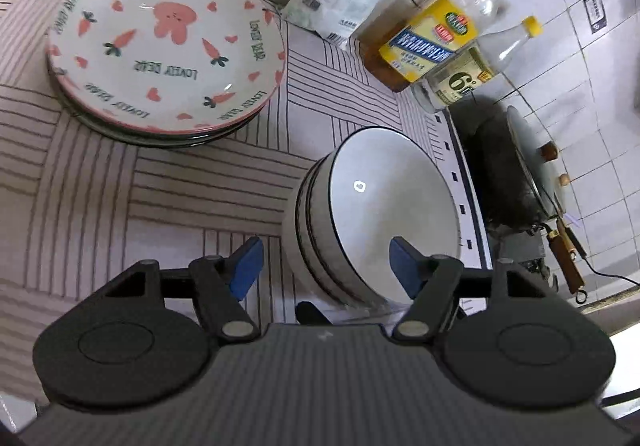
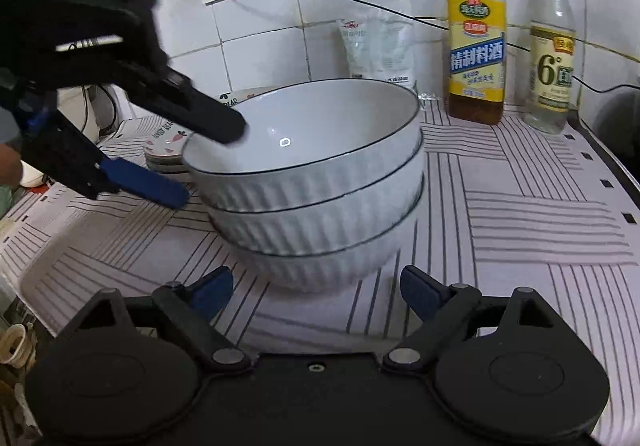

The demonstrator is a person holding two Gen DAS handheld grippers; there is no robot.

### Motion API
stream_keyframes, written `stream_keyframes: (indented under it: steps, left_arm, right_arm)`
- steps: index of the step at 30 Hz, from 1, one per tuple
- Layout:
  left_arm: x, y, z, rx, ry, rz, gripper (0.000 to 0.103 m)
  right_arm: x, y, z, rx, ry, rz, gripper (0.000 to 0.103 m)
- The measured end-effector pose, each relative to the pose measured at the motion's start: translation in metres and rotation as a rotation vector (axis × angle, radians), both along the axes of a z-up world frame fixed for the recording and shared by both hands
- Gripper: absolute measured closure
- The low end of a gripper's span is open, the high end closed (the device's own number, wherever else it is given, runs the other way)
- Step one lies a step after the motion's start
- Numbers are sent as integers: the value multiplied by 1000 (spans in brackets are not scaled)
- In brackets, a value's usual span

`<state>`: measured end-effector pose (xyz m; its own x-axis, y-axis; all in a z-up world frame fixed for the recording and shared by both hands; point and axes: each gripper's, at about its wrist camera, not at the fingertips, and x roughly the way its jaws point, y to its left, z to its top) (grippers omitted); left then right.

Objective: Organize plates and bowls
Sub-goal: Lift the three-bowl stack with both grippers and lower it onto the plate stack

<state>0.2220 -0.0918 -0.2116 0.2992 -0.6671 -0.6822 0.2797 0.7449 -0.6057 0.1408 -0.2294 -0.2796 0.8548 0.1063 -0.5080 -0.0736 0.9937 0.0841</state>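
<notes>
While the left gripper (image 2: 210, 162) hangs at the left with its jaws spread, one finger over the near rim of the top bowl and the other outside it, nothing is caught between them. Behind it, further left on the table (image 2: 540, 214), sits the stack of carrot-and-bear plates (image 1: 166, 58), the "LOVELY BEAR" plate on top. Next comes the stack of three ribbed white bowls (image 2: 320, 186), nested upright on the striped cloth, well apart from the plates. Below the bowls, the right gripper (image 2: 316, 286) waits just in front of the bottom bowl, its blue pads (image 2: 420, 290) wide apart and holding nothing. Against the tiled wall stands a white pouch (image 2: 380, 46), then the yellow-labelled cooking wine bottle (image 2: 476, 46) and, just beside it, the clear vinegar bottle (image 2: 552, 58). At the far right edge rests a dark wok (image 1: 504, 174).
</notes>
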Motion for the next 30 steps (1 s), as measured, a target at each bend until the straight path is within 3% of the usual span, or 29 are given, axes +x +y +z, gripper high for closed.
stream_keyframes:
  steps: [4,12,18,30]
  left_arm:
    - [15,-11,-19,-23,32,-15,37]
    - [20,-18,-31,8,33,-27,61]
    - [21,-15,-38,-31,52,-5,60]
    - [14,-14,-30,4,9,-43,60]
  right_arm:
    - [12,0,-2,-8,-23,44,7]
    - [27,0,-6,-18,-36,87,2]
    - [28,2,-7,-29,-36,84,1]
    - [21,9,-6,-44,-59,72,1]
